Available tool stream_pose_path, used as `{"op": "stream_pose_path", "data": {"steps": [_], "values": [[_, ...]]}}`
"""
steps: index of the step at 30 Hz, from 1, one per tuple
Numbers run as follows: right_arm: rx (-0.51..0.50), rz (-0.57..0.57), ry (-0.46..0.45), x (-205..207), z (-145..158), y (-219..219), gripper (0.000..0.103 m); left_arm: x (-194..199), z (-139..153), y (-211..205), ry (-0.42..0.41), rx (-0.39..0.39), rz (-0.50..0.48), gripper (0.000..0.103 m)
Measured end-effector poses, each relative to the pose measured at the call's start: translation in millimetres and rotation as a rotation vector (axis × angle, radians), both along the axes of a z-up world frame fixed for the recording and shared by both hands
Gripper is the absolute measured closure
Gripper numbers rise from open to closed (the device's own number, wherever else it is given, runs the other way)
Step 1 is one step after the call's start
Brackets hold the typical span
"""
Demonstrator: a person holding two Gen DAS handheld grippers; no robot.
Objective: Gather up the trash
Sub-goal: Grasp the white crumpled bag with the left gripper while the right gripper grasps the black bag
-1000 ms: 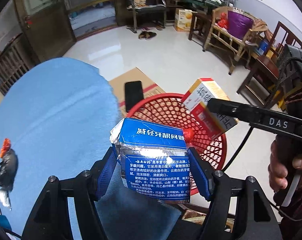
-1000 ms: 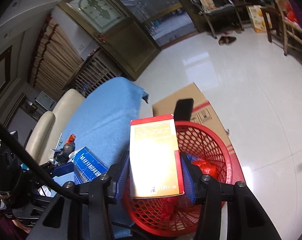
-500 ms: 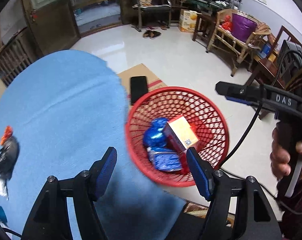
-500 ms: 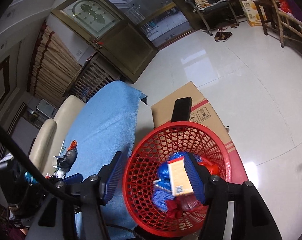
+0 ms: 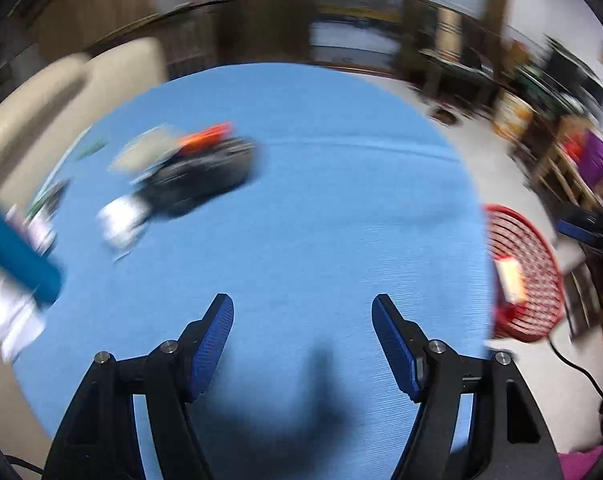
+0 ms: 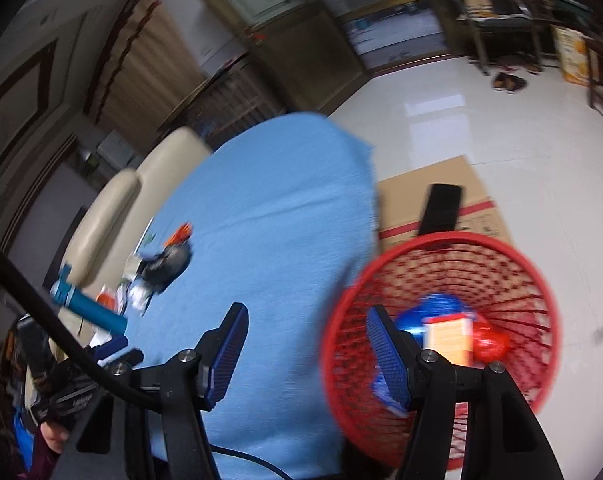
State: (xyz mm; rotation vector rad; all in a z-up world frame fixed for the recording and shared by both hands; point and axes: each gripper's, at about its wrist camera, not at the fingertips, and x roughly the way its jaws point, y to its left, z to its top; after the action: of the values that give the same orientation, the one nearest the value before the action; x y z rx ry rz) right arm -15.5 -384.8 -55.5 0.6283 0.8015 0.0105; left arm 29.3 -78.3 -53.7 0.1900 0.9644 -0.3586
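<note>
basket right of table | boxes in basket | litter on table's left

I see a blue-cloth table filling mid-frame. Upper left on it: blurred dark wrapper w/ orange end, white scraps; far left edge, a teal tube. Red mesh basket sits on the tile floor, lower right, next to flat cardboard.

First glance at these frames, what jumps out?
The red basket on the floor beside the table, already holding a blue packet and an orange-and-white box. Then the blue tablecloth, with a blurred heap of leftover trash at its far left. Both hand-held grippers are open and empty.
</note>
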Motion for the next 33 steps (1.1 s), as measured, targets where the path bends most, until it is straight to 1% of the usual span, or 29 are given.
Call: {"op": "stream_pose_path", "data": {"steps": [2,6,9,11,18,21,24,28,32,33], "values": [[-0.011,0.055,0.004,17,3,22,0.038,6,-5,35,-0.001,-0.007,0.084,0.031],[-0.067,0.170,0.010,59,10,72,0.038,20,-10,85,-0.002,-0.017,0.197,0.031],[-0.044,0.234,0.011,94,11,100,0.038,29,-12,108,-0.008,-0.039,0.238,0.031],[-0.018,0.255,0.025,119,10,117,0.038,36,-10,114,-0.021,-0.038,0.248,0.031],[0.186,0.299,0.134,217,-10,171,0.038,72,-13,121,-0.059,-0.018,0.225,0.031],[0.270,0.270,0.189,252,-24,186,0.038,93,-16,127,-0.063,-0.040,0.210,0.031],[0.327,0.218,0.247,280,-41,198,0.038,115,-18,130,-0.065,-0.065,0.204,0.031],[0.376,0.151,0.319,302,-59,210,0.038,141,-29,130,-0.049,-0.085,0.167,0.031],[0.343,0.117,0.368,315,-67,223,0.039,162,-42,129,-0.012,-0.123,0.124,0.031],[0.341,0.123,0.365,317,-68,226,0.046,165,-45,127,-0.001,-0.130,0.112,0.031]]}}
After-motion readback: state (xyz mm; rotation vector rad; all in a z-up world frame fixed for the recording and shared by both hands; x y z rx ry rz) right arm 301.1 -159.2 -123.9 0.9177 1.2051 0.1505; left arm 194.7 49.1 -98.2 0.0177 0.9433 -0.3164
